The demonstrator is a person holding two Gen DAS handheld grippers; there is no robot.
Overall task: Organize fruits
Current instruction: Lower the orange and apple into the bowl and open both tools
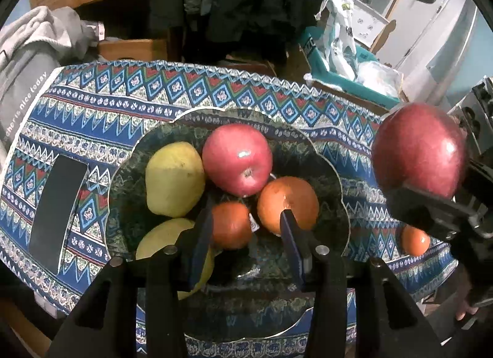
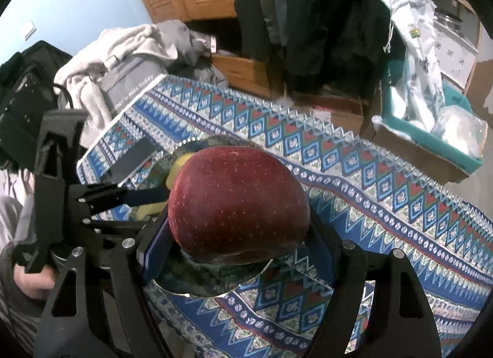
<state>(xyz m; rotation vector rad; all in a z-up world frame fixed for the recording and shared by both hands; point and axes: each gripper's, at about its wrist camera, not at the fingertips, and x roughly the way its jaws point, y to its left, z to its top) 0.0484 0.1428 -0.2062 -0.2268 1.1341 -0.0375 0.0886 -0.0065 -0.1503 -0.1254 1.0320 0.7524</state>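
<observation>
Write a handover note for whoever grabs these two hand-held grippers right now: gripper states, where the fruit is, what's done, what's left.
Left hand-held gripper: clamped on the small orange tangerine over the dark green scalloped plate.
Right hand-held gripper: holding the large dark red apple above the plate's edge.
On the plate: two yellow pears, a pink-red apple, a round orange.
Left: set down both held fruits, then fetch the small orange fruit on the patterned tablecloth.
</observation>
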